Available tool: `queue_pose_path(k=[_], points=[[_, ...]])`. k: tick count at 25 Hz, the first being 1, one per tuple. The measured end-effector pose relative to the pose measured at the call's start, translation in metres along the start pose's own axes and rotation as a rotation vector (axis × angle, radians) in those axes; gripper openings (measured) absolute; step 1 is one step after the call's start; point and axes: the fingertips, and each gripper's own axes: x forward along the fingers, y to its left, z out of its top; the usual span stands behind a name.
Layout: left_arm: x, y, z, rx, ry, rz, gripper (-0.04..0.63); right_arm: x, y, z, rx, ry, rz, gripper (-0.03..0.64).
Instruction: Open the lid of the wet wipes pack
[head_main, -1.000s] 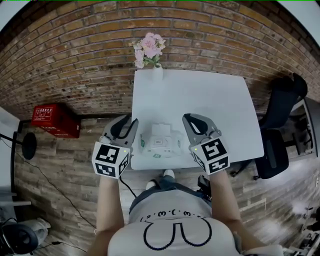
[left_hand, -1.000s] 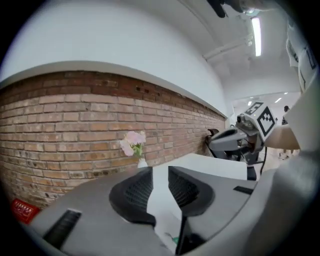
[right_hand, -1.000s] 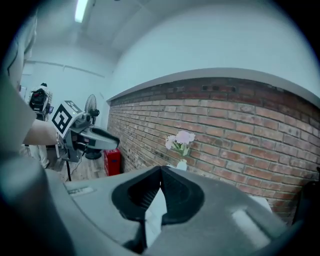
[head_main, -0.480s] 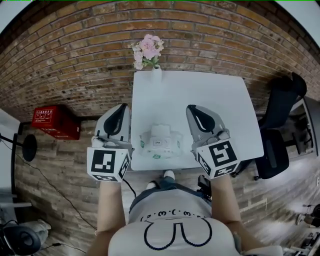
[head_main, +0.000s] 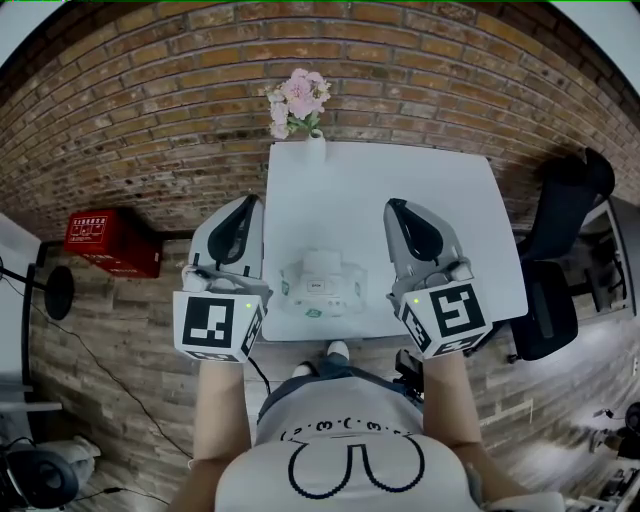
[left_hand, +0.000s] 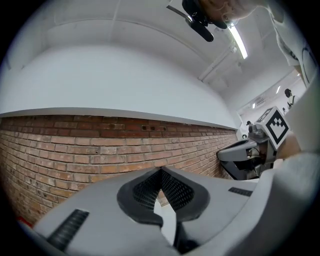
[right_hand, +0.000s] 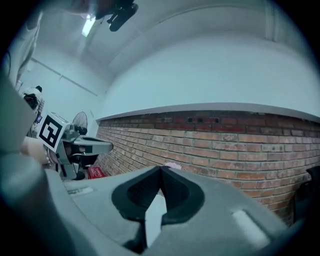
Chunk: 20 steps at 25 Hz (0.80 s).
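Note:
The wet wipes pack (head_main: 320, 285), white with green print, lies flat near the front edge of the white table (head_main: 420, 200). A white lid piece sits on its top; whether it is lifted I cannot tell. My left gripper (head_main: 249, 204) hangs left of the pack and my right gripper (head_main: 393, 207) right of it, both raised off the table and apart from the pack. In the left gripper view the left gripper (left_hand: 161, 170) has its tips together with nothing between them. The right gripper (right_hand: 161, 168) is likewise shut and empty in its own view.
A white vase of pink flowers (head_main: 301, 98) stands at the table's far edge against the brick wall. A red box (head_main: 110, 240) sits on the floor to the left, and a black chair (head_main: 560, 250) to the right of the table.
The left jaws, spread a second ago, have closed. Both grippers have risen and tipped up from the table beside the pack. The pack has not moved.

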Motion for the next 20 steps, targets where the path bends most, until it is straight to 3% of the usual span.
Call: queue_pose_path(k=[20], points=[[0.0012,0.0020,-0.0026,-0.001,0.001,0.007,-0.002,0.0022,0.0066,0.0049,0.021,-0.027,0.008,-0.003]])
